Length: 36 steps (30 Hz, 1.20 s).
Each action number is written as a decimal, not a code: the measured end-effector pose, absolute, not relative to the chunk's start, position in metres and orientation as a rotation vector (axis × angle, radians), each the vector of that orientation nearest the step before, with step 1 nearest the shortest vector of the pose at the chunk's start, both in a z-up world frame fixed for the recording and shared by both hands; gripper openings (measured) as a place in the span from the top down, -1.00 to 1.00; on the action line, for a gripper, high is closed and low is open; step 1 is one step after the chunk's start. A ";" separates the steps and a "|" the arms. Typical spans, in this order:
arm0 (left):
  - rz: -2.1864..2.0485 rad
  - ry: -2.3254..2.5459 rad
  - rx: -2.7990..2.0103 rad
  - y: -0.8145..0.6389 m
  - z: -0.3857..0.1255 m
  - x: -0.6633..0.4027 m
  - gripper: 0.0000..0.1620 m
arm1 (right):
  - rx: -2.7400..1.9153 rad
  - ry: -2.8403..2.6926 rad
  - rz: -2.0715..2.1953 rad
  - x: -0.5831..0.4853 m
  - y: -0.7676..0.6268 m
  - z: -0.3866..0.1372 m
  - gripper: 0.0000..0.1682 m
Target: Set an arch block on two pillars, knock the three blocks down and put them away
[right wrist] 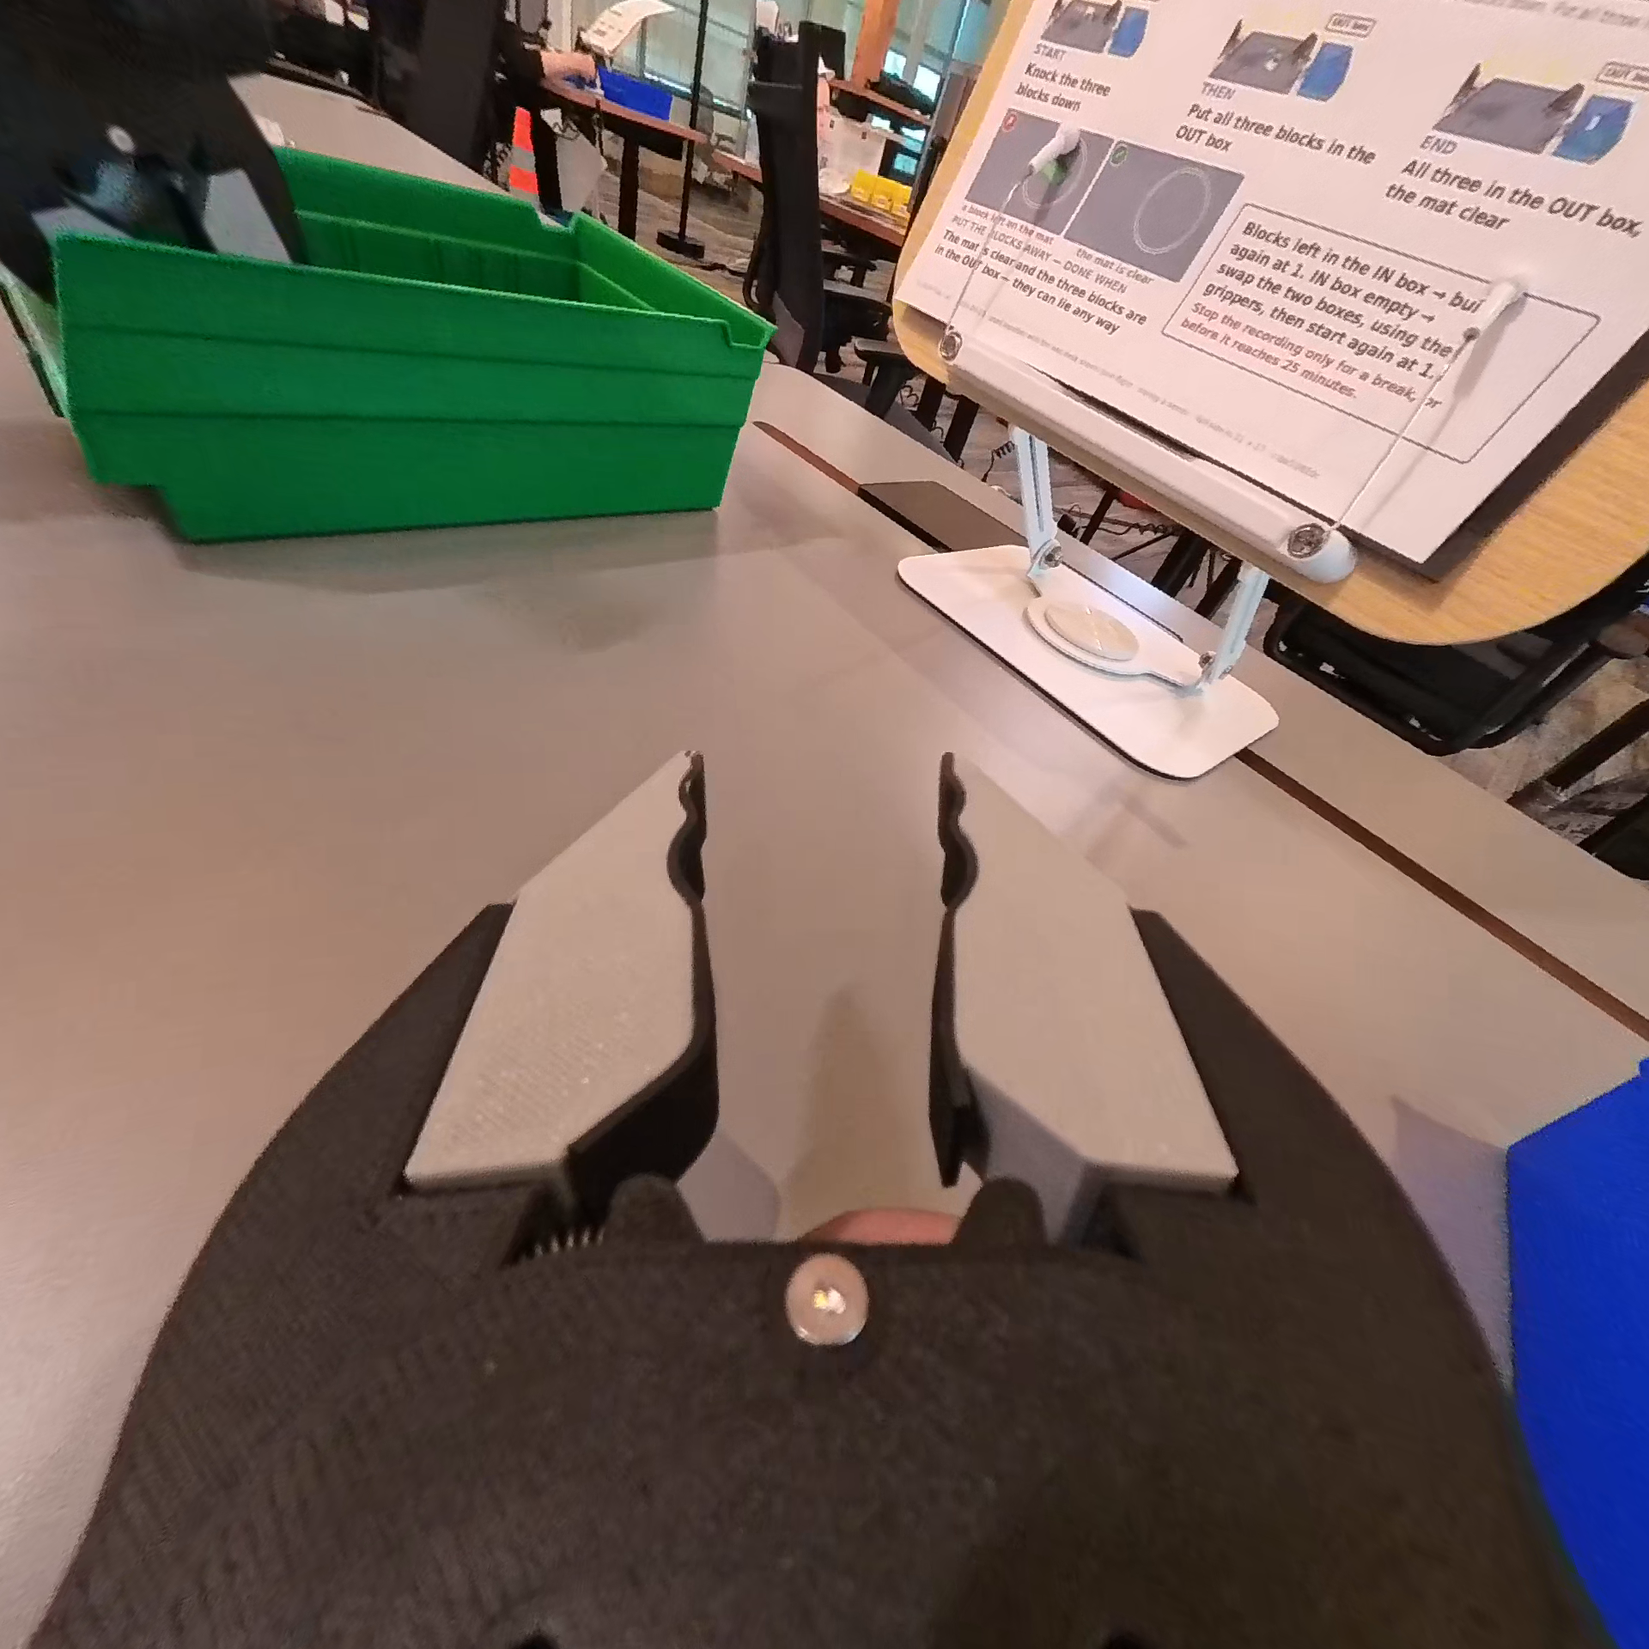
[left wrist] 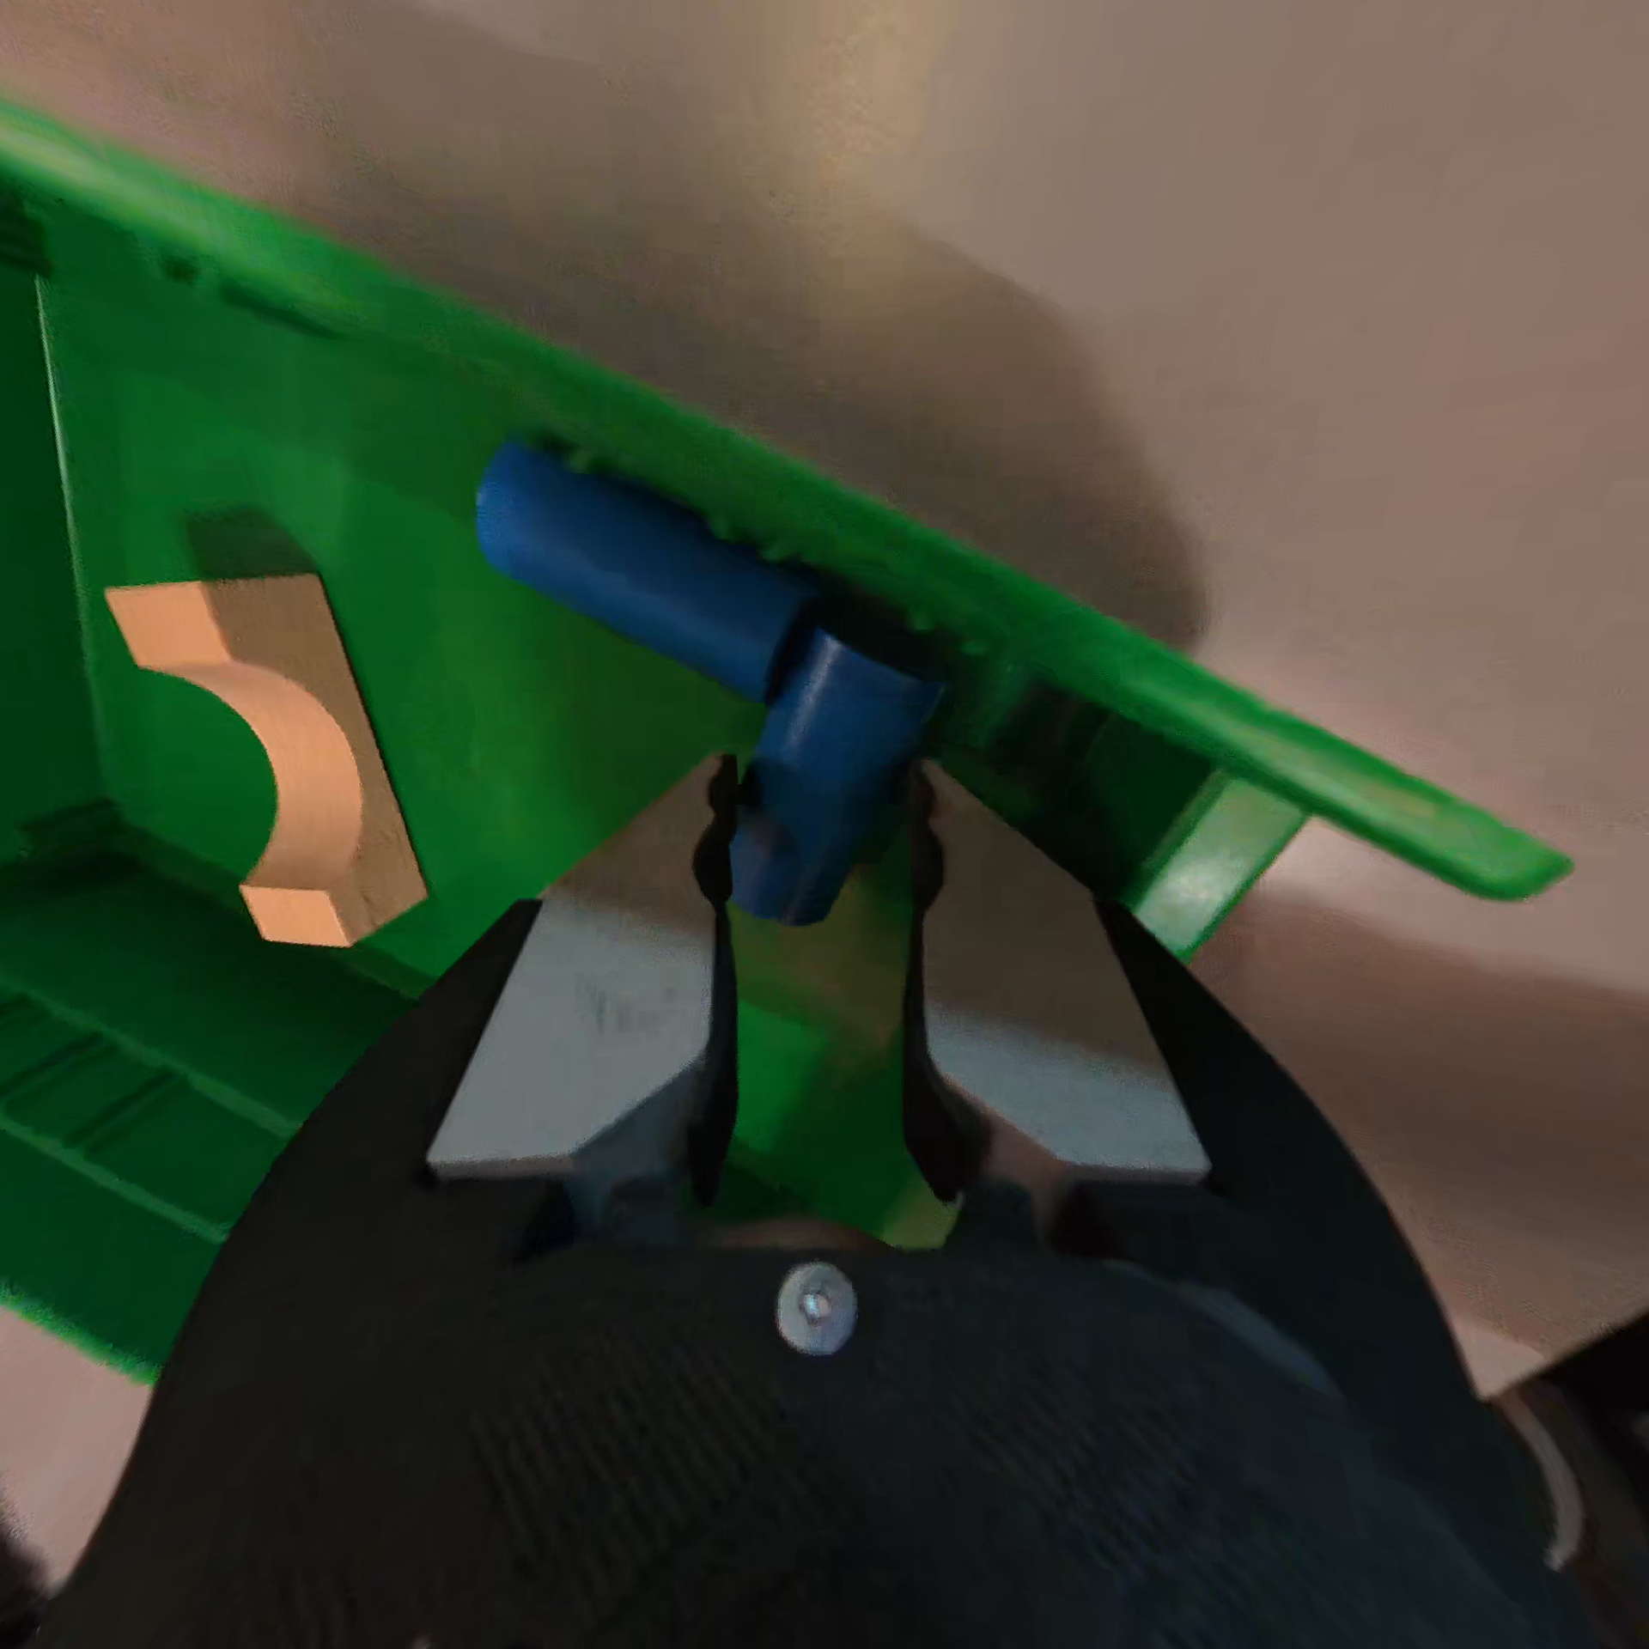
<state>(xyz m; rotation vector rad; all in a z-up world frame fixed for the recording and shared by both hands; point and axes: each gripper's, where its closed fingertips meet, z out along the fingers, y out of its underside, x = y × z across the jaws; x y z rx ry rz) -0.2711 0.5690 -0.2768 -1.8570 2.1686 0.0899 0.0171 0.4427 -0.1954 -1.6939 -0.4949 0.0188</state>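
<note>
The left gripper [left wrist: 821, 776] was down inside the green bin [left wrist: 268, 428], and its two grey fingers [left wrist: 625, 981] stood a little apart. A blue pillar [left wrist: 825, 785] sat between the tips. The picture was blurry, so it was hard to tell if the fingers were squeezing it or just next to it. The top end of that pillar touched a second blue pillar [left wrist: 625, 571]. This one lay on its side right against the bin's long wall. Farther to the left, well apart from both pillars, the wooden arch block [left wrist: 303, 758] lay on the bin floor too. Its curved cut faced left. So all three blocks were in the green bin. The right gripper [right wrist: 821, 776] was held over the bare grey table [right wrist: 357, 758]. Its fingers [right wrist: 580, 999] were apart and nothing was between them. The green bin [right wrist: 401, 428] stood far off on the table, up and to the left. A dark shape reached into it from above, most likely the other gripper, too blurry to be sure. To the right, a sheet with pictures and writing [right wrist: 1294, 223] leaned on a white stand [right wrist: 1097, 660]. A bit of something blue [right wrist: 1588, 1383] showed at the right edge, close to the gripper.
</note>
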 end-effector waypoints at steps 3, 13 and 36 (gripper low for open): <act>0.165 2.223 -1.807 0.567 -0.277 -0.271 0.60 | -1.689 -0.502 0.019 0.016 0.442 -0.194 0.41; -0.104 1.801 -1.889 0.589 -0.228 -0.272 0.62 | -1.709 -0.512 0.034 0.014 0.442 -0.199 0.41; -1.165 1.310 -1.426 0.433 -0.148 -0.044 0.63 | -1.529 -0.512 0.644 -0.026 0.412 -0.153 0.49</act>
